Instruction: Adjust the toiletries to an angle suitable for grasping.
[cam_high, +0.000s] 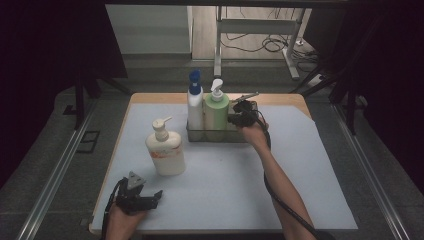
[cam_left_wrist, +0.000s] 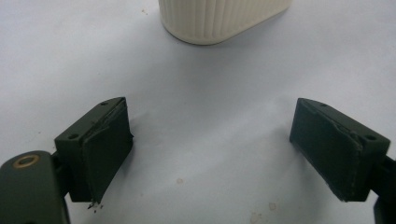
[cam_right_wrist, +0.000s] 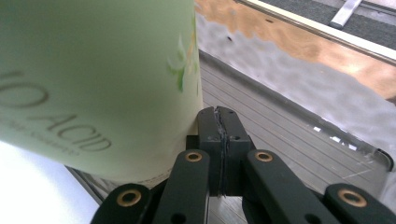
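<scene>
Green bottle (cam_right_wrist: 93, 84) in clear tray (cam_high: 220, 134), nudged by right gripper (cam_right_wrist: 218, 122).
Jaws are clenched empty at its 3 o'clock flank, seemingly to push it; left gripper (cam_left_wrist: 210, 149) is released, idle.

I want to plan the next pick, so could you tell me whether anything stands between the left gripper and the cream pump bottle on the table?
Nothing visible does: the left gripper has open jaws, with bare white mat before the cream pump bottle.
</scene>
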